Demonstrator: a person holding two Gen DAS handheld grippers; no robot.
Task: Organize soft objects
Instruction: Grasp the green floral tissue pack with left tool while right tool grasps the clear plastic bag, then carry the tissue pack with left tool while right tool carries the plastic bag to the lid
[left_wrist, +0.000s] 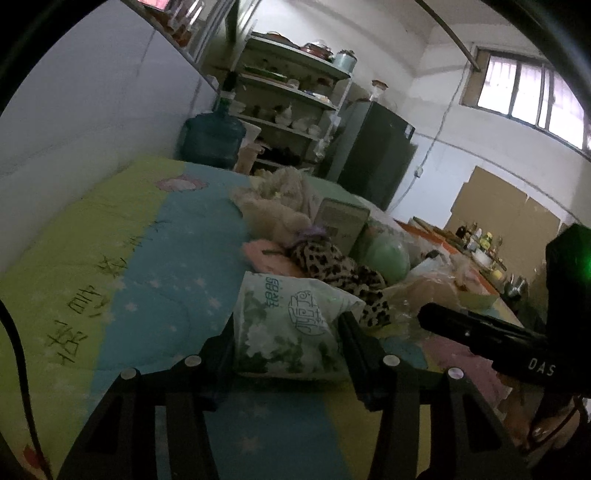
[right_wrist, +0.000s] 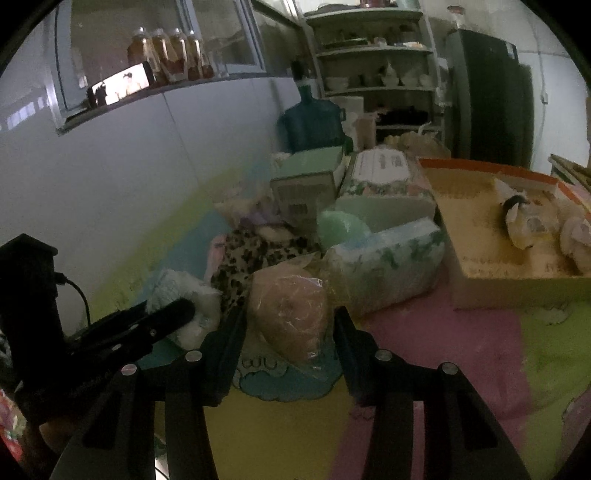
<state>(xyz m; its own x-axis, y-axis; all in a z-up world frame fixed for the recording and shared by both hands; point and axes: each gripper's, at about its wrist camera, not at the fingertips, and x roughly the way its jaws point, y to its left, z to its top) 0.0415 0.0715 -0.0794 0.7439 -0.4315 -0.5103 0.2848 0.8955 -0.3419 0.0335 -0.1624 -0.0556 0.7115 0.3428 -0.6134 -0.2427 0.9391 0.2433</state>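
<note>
Green-printed tissue pack (left_wrist: 291, 325) clamped, quilt (left_wrist: 155, 258) apparently open leftward, clutter rightward.

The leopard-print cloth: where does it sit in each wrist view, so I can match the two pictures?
Left wrist view: leopard-print cloth lies centre, just behind the tissue pack.
Right wrist view: the cloth lies left of centre, behind the tan bagged bundle.
Shared landmark: the blue water jug at the back.
</note>
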